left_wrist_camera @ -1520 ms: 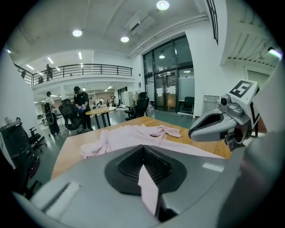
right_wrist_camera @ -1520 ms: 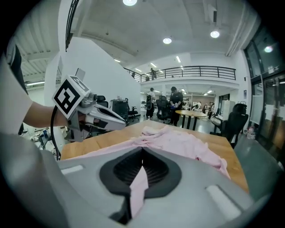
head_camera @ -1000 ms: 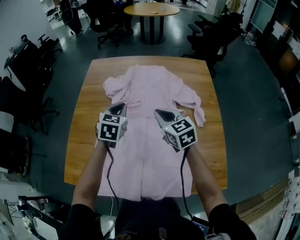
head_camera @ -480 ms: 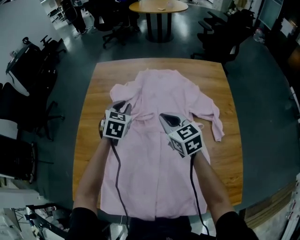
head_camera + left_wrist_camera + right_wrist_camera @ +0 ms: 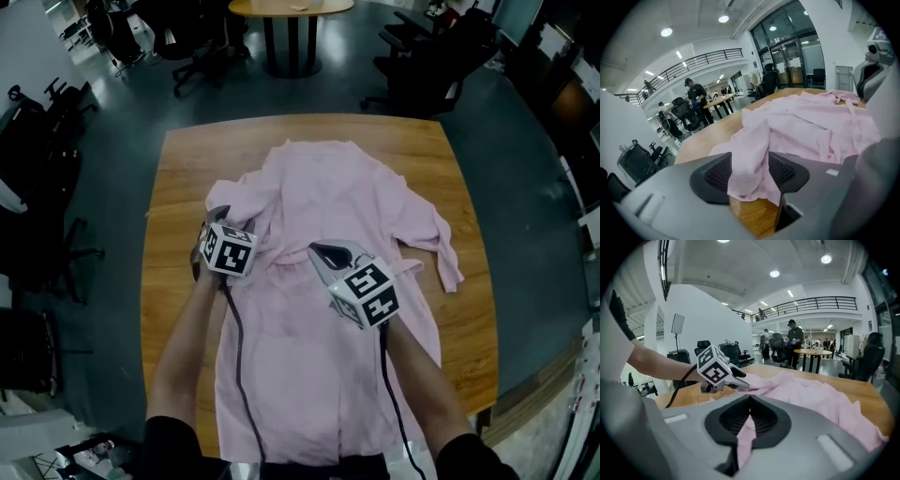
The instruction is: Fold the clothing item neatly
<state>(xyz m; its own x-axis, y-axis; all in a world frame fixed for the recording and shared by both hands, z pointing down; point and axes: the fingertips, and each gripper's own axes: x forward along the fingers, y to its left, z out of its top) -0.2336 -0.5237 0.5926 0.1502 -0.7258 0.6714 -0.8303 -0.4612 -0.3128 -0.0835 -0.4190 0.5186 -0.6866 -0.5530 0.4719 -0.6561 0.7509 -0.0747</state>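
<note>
1. The head view is dim with a cold bluish cast; the floor (image 5: pixel 525 234) around the worktop (image 5: pixel 178 187) reads dark teal, and the corners sink almost to black.
2. The pale pink robe (image 5: pixel 328 197) is the brightest area there, its folds marked only by soft, low-contrast shadows.
3. Both gripper views are brighter, lit from above by round ceiling lights (image 5: pixel 666 32) that burn out to white.
4. The glass wall (image 5: pixel 797 47) is pale and washed out.
5. Both gripper views show fisheye distortion: black rounded corners and a visibly curved balcony railing (image 5: pixel 825 301).
6. In both gripper views the foreground closest to the lens is soft, and the distant background lacks fine detail.
</note>
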